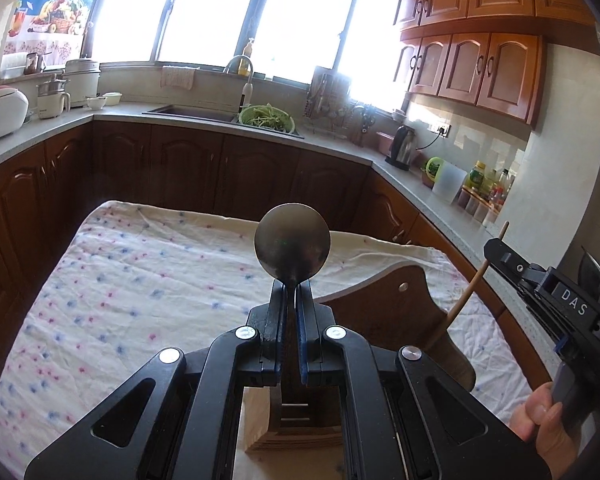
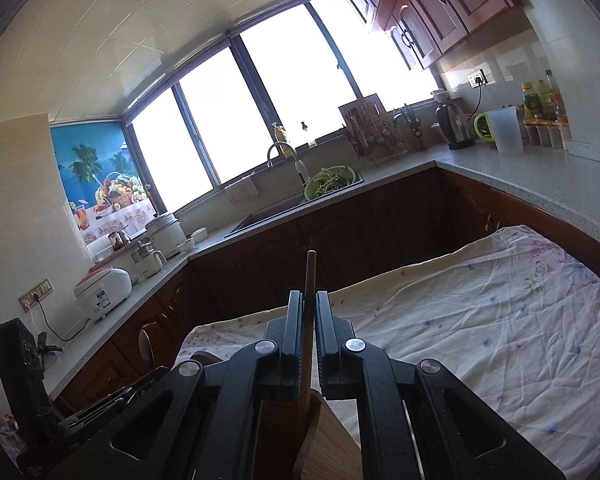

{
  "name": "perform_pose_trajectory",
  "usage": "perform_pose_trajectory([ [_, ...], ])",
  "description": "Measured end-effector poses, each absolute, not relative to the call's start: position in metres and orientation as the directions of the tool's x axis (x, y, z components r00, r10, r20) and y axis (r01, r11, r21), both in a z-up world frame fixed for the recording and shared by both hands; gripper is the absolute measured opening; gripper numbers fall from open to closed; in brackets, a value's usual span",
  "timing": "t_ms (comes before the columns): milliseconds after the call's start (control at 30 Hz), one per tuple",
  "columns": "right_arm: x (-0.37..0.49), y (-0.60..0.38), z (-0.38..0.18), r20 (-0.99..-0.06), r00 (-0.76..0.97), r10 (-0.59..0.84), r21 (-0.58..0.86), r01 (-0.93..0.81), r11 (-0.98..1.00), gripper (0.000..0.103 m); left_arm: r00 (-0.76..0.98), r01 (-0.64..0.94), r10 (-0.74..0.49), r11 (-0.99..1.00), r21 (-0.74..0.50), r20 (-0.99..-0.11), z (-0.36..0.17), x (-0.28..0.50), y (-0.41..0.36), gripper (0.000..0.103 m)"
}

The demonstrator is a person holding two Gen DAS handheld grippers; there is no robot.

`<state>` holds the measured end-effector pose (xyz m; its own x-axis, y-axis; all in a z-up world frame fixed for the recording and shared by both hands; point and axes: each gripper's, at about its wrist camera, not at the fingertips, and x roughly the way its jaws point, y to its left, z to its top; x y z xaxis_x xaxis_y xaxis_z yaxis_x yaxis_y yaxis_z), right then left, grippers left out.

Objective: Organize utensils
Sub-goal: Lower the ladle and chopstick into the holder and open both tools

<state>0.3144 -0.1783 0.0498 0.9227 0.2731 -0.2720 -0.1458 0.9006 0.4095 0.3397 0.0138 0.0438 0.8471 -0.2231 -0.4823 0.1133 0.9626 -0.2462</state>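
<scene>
While both arms hang over the cloth-covered tabletop [image 1: 120,280], the left hand-held gripper [image 1: 290,292] is clenched on the neck of a metal spoon [image 1: 292,242], whose round bowl sticks up past the fingertips. The right hand-held gripper [image 2: 309,308] is clamped on a wooden chopstick [image 2: 310,276], above a wooden utensil holder [image 2: 324,440] standing on the cloth.
</scene>
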Motion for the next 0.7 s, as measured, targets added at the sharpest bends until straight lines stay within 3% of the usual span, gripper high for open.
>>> perform_pose_trajectory([
  [433,0.3169,-0.1811,0.0475,-0.293,0.917,0.271,0.407,-0.137,0.903,0.007,0.844,0.116,-0.220,0.965,-0.233,-0.489,0.0409,0.3401,0.0136,0.004],
  [533,0.3156,-0.1822,0.0469,-0.295,0.915,0.276,0.415,-0.138,0.899,0.012,0.835,0.122,-0.229,0.964,-0.237,-0.501,0.0416,0.3396,0.0143,0.004],
  [600,0.3142,-0.1835,0.0468,-0.301,0.911,0.283,0.426,-0.137,0.894,0.021,0.832,0.120,-0.228,0.964,-0.238,-0.505,0.0424,0.3379,0.0151,0.004],
  [633,0.3132,-0.1847,0.0473,-0.300,0.908,0.291,0.435,-0.141,0.889,0.037,0.831,0.121,-0.231,0.963,-0.241,-0.506,0.0428,0.3361,0.0157,0.007],
  [667,0.3116,-0.1854,0.0475,-0.296,0.907,0.300,0.443,-0.148,0.884,0.061,0.830,0.120,-0.233,0.962,-0.245,-0.506,0.0439,0.3342,0.0167,0.014],
  [700,0.3088,-0.1868,0.0488,-0.287,0.909,0.302,0.449,-0.151,0.881,0.070,0.833,0.119,-0.233,0.961,-0.249,-0.502,0.0455,0.3314,0.0178,0.019],
])
